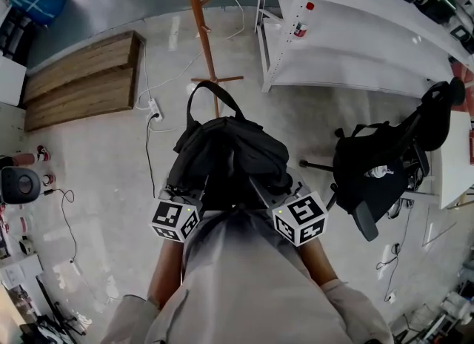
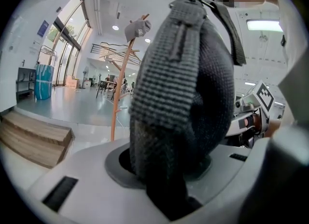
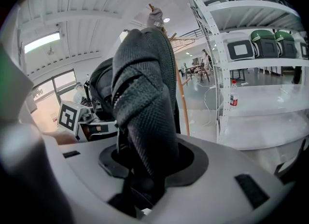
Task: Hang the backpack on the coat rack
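- Backpack: you are holding it off the floor in front of your body, its top carry loop standing up on the side toward the coat rack.
- Coat rack: it is standing just ahead on the floor, apart from the backpack, with only a cap on its top as far as the views show.
- Progress: the pick-up looks done; the hanging is not. You are left to close the gap, raise the loop over a peg and let go.
- Left gripper: it is clenching a padded strap of the backpack, the fabric filling the gap between its jaws.
- Right gripper: it is likewise gripping a fold of mesh strap, jaws part-closed on it.
- Pose: you are reaching both forearms forward, side by side, the grippers tilting slightly downward under the backpack's near edge.
- Surroundings: white shelving is standing to the right of the coat rack.
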`<state>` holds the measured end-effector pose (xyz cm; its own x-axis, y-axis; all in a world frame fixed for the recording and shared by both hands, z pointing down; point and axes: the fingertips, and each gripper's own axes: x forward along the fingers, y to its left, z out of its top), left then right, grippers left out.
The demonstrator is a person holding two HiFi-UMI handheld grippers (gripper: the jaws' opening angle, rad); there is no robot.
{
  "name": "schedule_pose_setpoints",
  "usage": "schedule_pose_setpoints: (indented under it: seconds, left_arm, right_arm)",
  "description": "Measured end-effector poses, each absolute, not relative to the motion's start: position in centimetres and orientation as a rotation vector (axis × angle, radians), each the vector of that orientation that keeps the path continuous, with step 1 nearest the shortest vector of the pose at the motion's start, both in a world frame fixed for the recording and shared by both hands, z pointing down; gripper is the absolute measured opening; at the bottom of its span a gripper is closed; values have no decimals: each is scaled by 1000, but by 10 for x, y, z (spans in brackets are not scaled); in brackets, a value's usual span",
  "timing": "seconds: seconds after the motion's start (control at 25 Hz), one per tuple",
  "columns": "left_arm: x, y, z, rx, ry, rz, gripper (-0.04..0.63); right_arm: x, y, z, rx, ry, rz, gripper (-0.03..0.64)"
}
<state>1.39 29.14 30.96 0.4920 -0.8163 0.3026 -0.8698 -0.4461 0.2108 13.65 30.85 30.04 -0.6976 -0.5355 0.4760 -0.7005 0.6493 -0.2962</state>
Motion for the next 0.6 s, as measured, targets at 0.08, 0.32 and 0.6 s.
schedule_pose_setpoints:
  seconds: [0.08, 0.32, 0.6]
  left_arm:
    - [5, 275, 309, 2398, -1402, 221, 137]
    - [-12, 229, 307, 2398, -1341, 248, 137]
    - [-31, 173, 309, 2411, -1282, 274, 135]
  right_arm:
    - [127, 292, 299, 986, -2513, 658, 161]
    - [110, 249, 295, 1014, -2487, 686, 170]
    - [89, 198, 296, 1071, -2450, 708, 170]
